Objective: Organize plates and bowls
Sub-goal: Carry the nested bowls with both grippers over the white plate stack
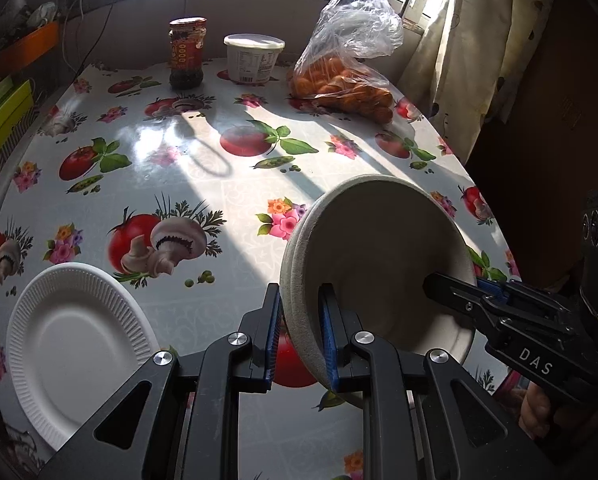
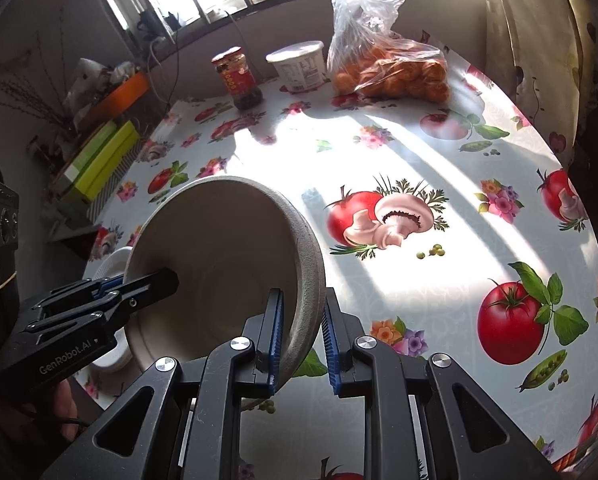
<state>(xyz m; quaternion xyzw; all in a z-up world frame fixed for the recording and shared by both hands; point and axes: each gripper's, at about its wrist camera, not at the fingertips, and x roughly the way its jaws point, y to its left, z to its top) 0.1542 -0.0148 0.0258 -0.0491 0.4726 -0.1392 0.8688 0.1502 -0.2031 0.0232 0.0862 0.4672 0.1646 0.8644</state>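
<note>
- My left gripper [image 1: 299, 336] is clamped on the rim of a pale beige, rough-textured paper bowl [image 1: 379, 248], one blue-padded finger outside the wall, one inside.
- My right gripper [image 2: 301, 340] pinches the opposite rim of the same bowl, its jaws closed on the wall.
- The bowl is tilted on its side, held above the table between both grippers.
- A white ridged paper plate [image 1: 75, 344] lies flat on the tablecloth, left of the bowl.
- The glossy tablecloth [image 1: 203, 160] is printed with tomatoes, mushrooms and flowers.
- At the far edge stand a red-labelled glass jar [image 1: 187, 52], a white plastic tub [image 1: 253, 58] and a clear plastic bag of oranges [image 1: 343, 80].
</note>
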